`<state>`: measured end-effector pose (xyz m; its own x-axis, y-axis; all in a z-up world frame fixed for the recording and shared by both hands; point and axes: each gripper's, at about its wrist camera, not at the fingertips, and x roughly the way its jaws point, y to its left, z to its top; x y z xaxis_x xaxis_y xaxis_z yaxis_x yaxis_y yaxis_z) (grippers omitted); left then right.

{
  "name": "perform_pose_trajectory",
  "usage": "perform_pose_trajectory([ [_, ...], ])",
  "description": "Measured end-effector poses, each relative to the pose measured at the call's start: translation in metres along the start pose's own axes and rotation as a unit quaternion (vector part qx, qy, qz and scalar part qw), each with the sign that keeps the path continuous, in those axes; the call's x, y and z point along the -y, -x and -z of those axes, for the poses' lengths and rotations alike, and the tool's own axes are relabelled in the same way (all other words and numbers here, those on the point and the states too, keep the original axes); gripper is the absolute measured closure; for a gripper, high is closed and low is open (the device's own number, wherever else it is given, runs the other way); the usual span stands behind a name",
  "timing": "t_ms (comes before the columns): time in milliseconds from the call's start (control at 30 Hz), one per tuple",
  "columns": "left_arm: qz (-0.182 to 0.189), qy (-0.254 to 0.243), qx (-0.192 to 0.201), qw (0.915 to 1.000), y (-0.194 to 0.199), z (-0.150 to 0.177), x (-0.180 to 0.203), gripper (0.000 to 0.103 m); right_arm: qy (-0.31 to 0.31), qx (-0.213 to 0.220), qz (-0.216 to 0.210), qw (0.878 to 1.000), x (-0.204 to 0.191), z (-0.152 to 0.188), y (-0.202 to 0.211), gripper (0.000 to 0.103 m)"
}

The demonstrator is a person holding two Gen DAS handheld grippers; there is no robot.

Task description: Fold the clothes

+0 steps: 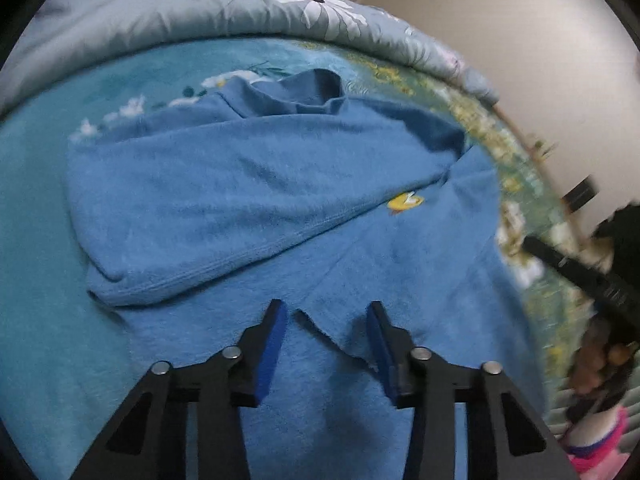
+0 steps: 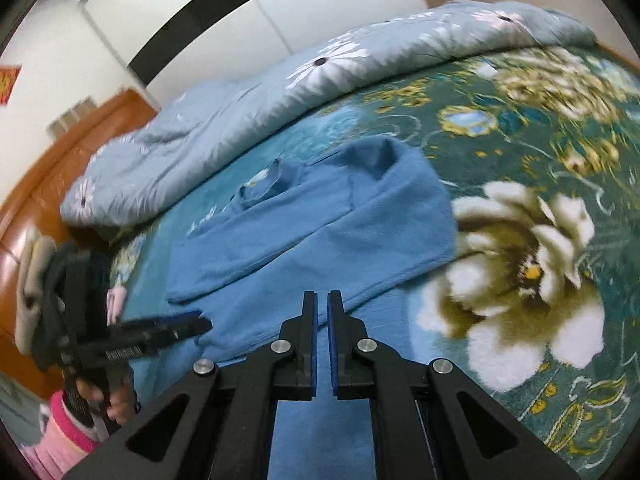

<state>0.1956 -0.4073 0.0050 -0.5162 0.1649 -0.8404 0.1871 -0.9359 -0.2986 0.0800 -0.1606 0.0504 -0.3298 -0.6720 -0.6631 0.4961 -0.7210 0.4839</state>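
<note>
The blue sweater (image 1: 256, 184) lies half-folded on the bed (image 2: 540, 152); the left gripper (image 1: 327, 312) hovers with spread jaws over its hem, the right gripper (image 2: 322, 300) has jaws nearly pressed together on nothing, so a one-sided pull could skew the fold.

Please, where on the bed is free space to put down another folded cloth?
Free: the floral blanket to the right of the blue sweater, toward the rolled quilt; also the teal strip left of the sweater. Crowded: the near edge, where the left gripper and right gripper work.

No readable text, labels or numbers anywhere.
</note>
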Motion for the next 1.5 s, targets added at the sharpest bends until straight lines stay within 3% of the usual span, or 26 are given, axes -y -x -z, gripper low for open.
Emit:
perform_pose_trajectory([
  [100, -0.025, -0.038, 0.002, 0.999, 0.001, 0.007, 0.026, 0.097, -0.018, 0.015, -0.013, 1.0, 0.014, 0.004, 0.003, 0.099],
  [267, -0.052, -0.041, 0.023, 0.9976, 0.007, 0.006, 0.037, 0.099, -0.042, 0.029, -0.018, 0.999, 0.035, 0.004, 0.009, 0.099],
  [400, -0.058, -0.04, 0.076, 0.9946, 0.051, -0.015, 0.044, 0.099, -0.066, 0.05, -0.023, 0.996, 0.051, 0.004, 0.024, 0.099],
  [500, -0.059, -0.064, 0.129, 0.9879, 0.099, -0.035, 0.056, 0.099, -0.077, 0.063, -0.028, 0.995, 0.058, 0.003, 0.033, 0.099],
  [600, -0.112, -0.074, 0.157, 0.9784, 0.123, -0.058, 0.053, 0.099, -0.088, 0.066, -0.029, 0.994, 0.063, 0.003, 0.037, 0.099],
  [700, -0.164, -0.042, 0.131, 0.9768, 0.11, -0.08, 0.016, 0.099, -0.092, 0.064, -0.028, 0.993, 0.066, 0.004, 0.038, 0.099],
  [867, -0.196, 0.042, 0.063, 0.9776, 0.06, -0.09, -0.067, 0.099, -0.092, 0.065, -0.033, 0.993, 0.067, 0.004, 0.039, 0.099],
  [967, -0.185, 0.116, 0.021, 0.9758, 0.031, -0.085, -0.109, 0.099, -0.091, 0.054, -0.03, 0.994, 0.066, 0.006, 0.033, 0.099],
  [1100, -0.169, 0.147, 0.012, 0.9745, 0.02, -0.076, -0.124, 0.095, -0.084, 0.042, -0.024, 0.995, 0.064, 0.007, 0.024, 0.099],
  [1233, -0.176, 0.14, 0.026, 0.974, 0.04, -0.068, -0.12, 0.095, -0.071, 0.024, -0.016, 0.997, 0.059, 0.008, 0.014, 0.099],
  [1300, -0.154, 0.145, 0.056, 0.9757, 0.055, -0.062, -0.114, 0.08, -0.058, 0.016, -0.014, 0.998, 0.052, 0.009, 0.01, 0.097],
  [1367, -0.127, 0.144, 0.071, 0.9789, 0.059, -0.057, -0.105, 0.067, -0.045, 0.008, -0.014, 0.999, 0.047, 0.007, 0.006, 0.07],
  [1500, -0.092, 0.13, 0.067, 0.9849, 0.043, -0.048, -0.096, 0.066, -0.012, -0.012, 0.014, 1.0, 0.03, 0.003, -0.004, 0.065],
])
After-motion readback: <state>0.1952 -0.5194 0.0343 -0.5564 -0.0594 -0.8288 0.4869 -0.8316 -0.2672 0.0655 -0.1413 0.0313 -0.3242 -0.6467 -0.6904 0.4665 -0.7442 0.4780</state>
